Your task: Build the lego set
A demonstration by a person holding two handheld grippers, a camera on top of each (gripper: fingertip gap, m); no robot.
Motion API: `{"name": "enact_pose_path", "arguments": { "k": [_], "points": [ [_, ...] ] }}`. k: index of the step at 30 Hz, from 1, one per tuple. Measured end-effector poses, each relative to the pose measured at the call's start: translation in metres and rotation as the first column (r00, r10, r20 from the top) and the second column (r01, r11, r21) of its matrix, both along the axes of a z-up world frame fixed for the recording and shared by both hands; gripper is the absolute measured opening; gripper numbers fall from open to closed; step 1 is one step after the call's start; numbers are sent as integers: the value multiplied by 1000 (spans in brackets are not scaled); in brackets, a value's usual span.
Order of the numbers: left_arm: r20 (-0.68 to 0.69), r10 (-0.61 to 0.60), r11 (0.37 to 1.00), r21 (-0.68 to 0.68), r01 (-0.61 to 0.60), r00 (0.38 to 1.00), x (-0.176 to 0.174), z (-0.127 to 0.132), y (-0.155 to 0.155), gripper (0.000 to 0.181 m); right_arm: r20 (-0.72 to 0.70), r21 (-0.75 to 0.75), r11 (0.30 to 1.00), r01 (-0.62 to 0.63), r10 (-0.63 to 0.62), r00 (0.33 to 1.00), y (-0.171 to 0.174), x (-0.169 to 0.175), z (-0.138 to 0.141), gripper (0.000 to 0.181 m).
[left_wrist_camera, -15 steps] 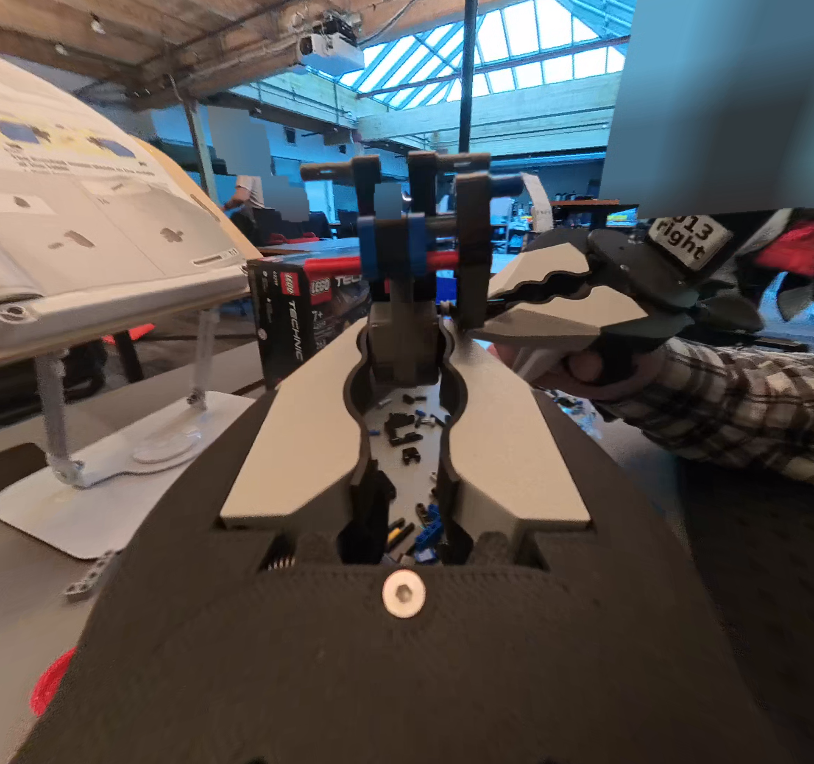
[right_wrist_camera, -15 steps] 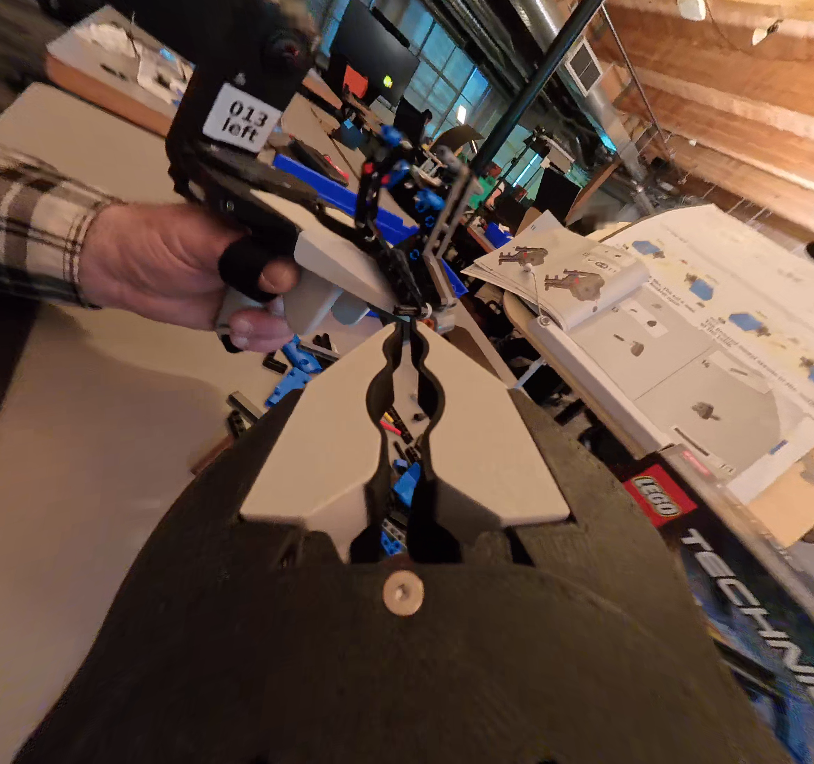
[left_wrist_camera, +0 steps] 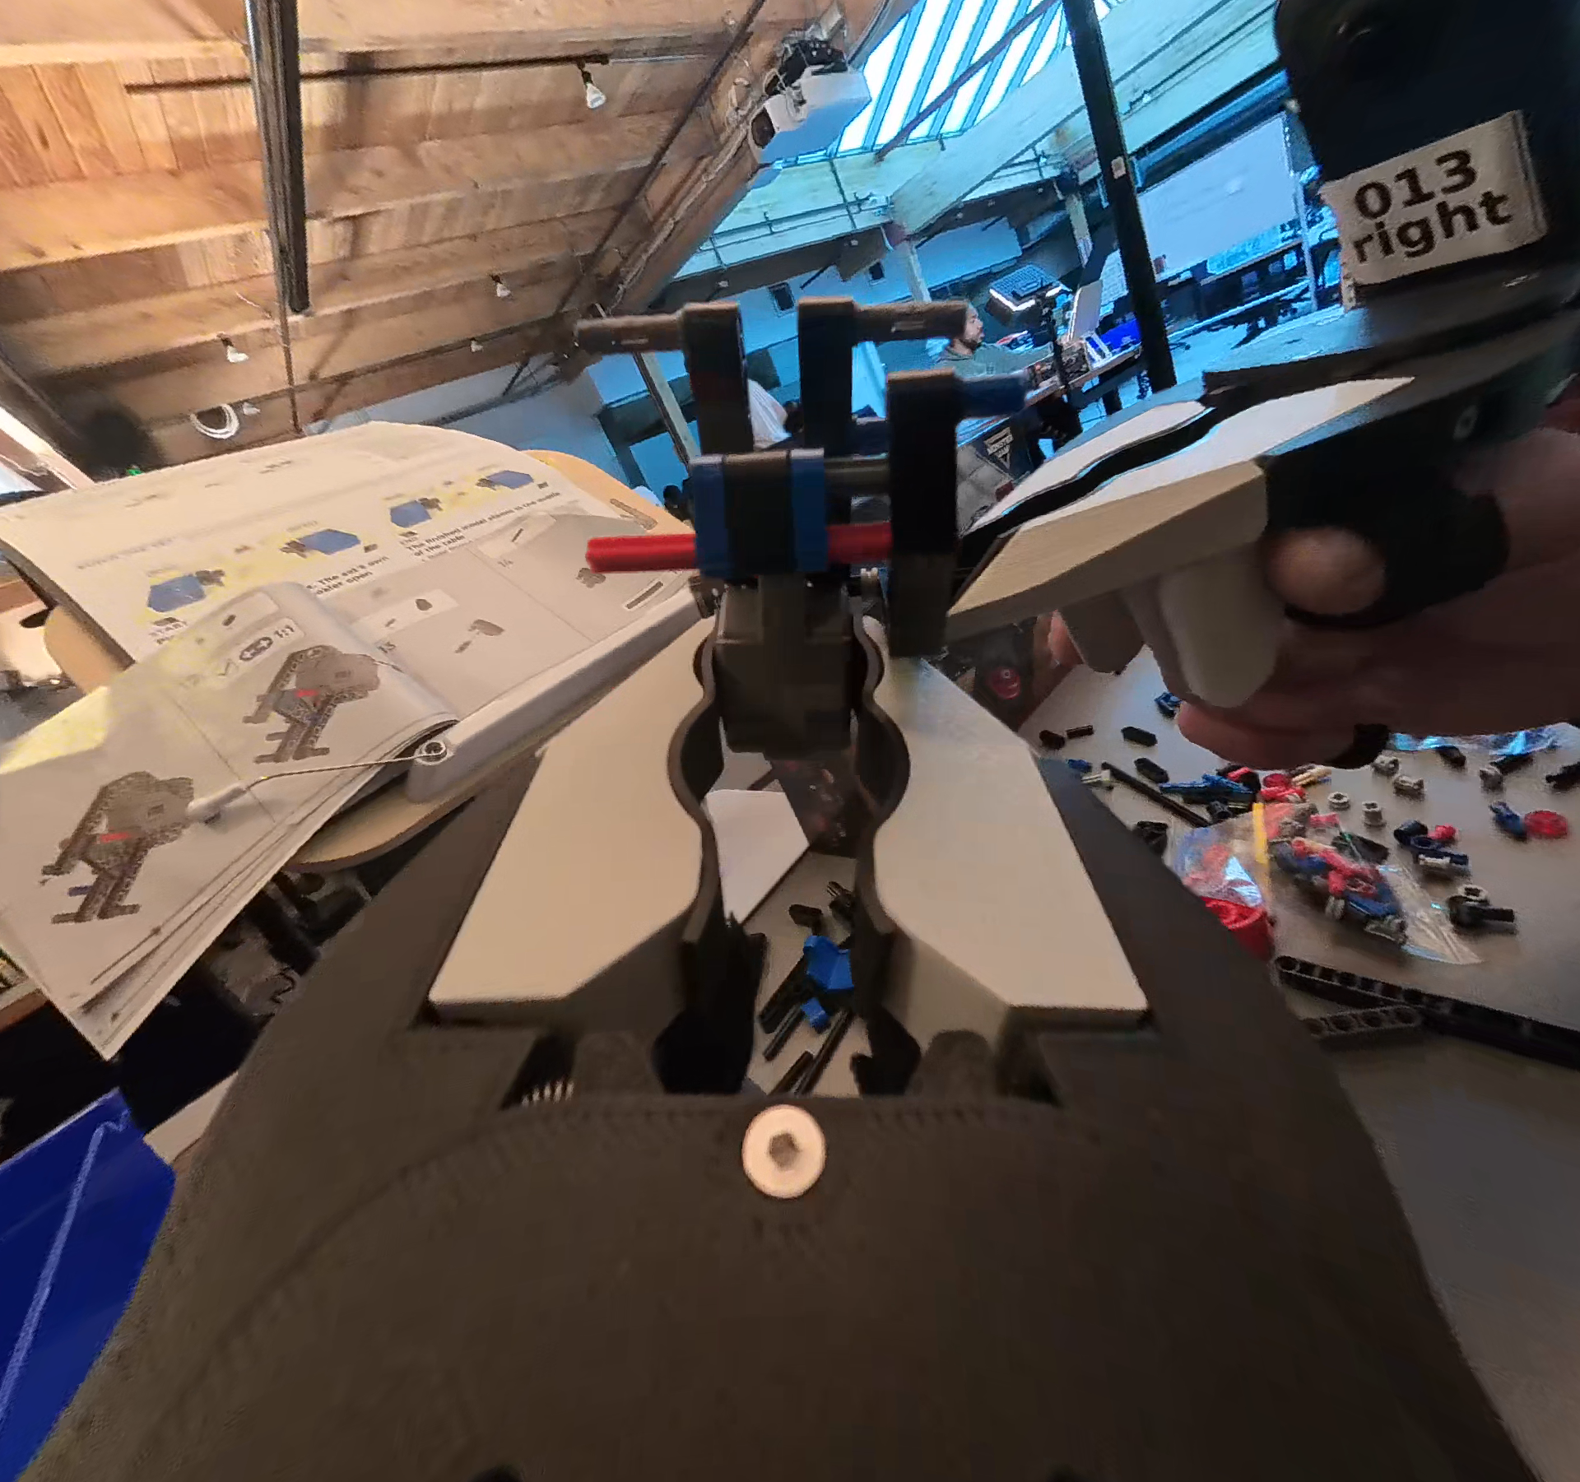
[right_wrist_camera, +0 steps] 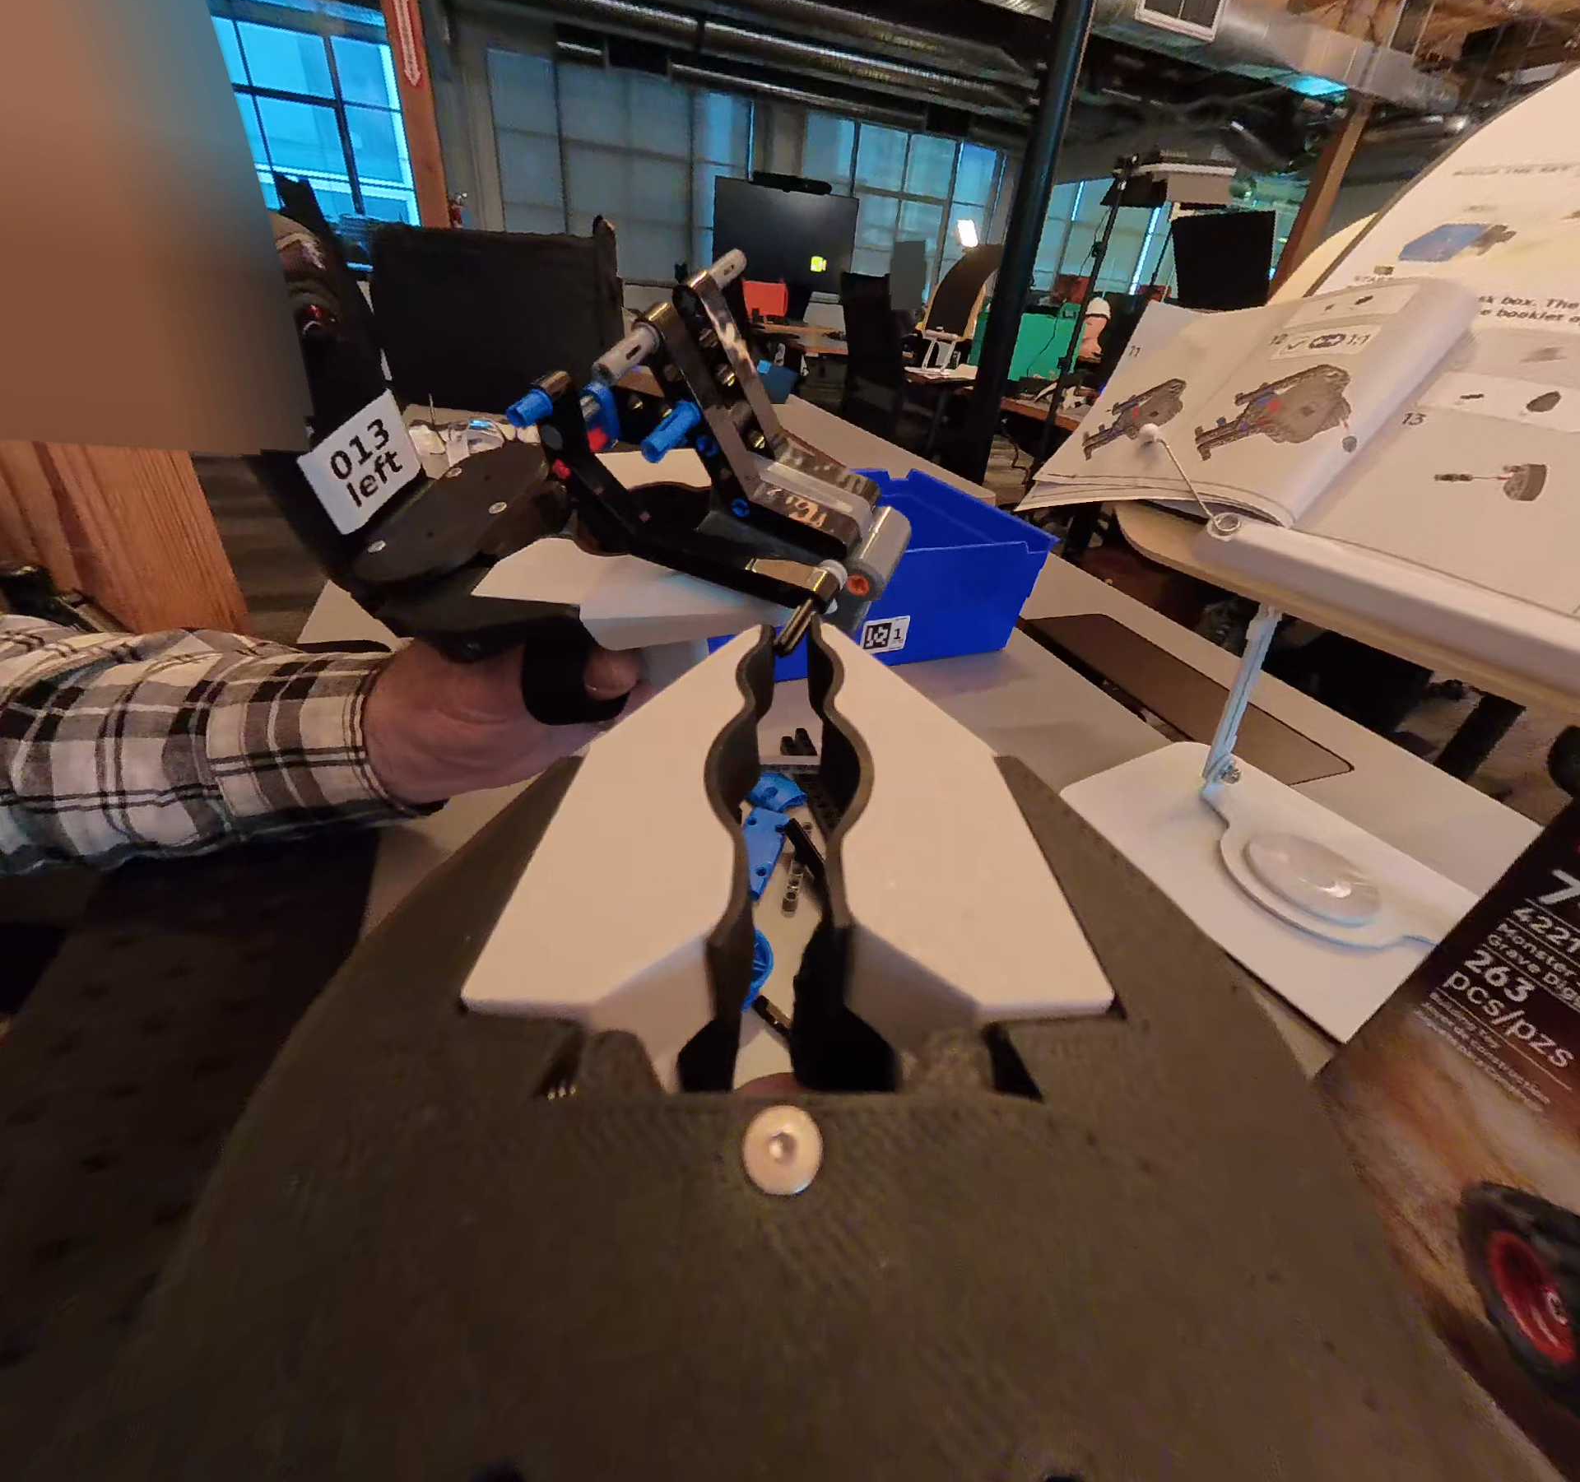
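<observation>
Grippers are both busy up in the air: your left gripper (left_wrist_camera: 782, 654) has its jaws clamped on the base of the half-built lego assembly (left_wrist_camera: 795, 500), holding it above the table (left_wrist_camera: 1453, 1116) with the black beams sticking up and a red axle (left_wrist_camera: 641, 556) poking out sideways through the blue connectors (left_wrist_camera: 714, 518). Your right gripper (right_wrist_camera: 791, 637) comes in from the side with its jaws nearly pressed together, pinching a thin black pin (right_wrist_camera: 795, 618) right at the lower end of the assembly, next to a grey cylinder piece (right_wrist_camera: 881, 553). Loose parts (left_wrist_camera: 1334, 842) are scattered on the table off to the right, some in a clear bag (left_wrist_camera: 1265, 885). You've got the instruction booklet (right_wrist_camera: 1282, 415) propped open on its white stand (right_wrist_camera: 1240, 868), a blue bin (right_wrist_camera: 958, 569) sits behind the assembly, and the set's box (right_wrist_camera: 1488, 1099) is just beside the stand.
</observation>
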State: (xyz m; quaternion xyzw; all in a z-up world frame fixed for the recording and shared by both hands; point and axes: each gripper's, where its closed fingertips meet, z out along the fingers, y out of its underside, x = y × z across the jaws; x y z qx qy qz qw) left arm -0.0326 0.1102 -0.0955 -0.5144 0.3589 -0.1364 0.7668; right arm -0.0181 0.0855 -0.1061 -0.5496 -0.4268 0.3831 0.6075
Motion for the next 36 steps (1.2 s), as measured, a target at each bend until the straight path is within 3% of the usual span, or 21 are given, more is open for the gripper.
{"name": "enact_pose_path", "arguments": {
  "k": [18,36],
  "points": [
    [-65,-7,1000,3,7,998,7,-3,-4,24,108,250,968,17,-45,993,-9,-3,0,3],
    [-81,-10,1000,-3,10,997,8,-4,-6,24,107,302,953,16,-51,993,-12,-2,4,3]
  ]
}}
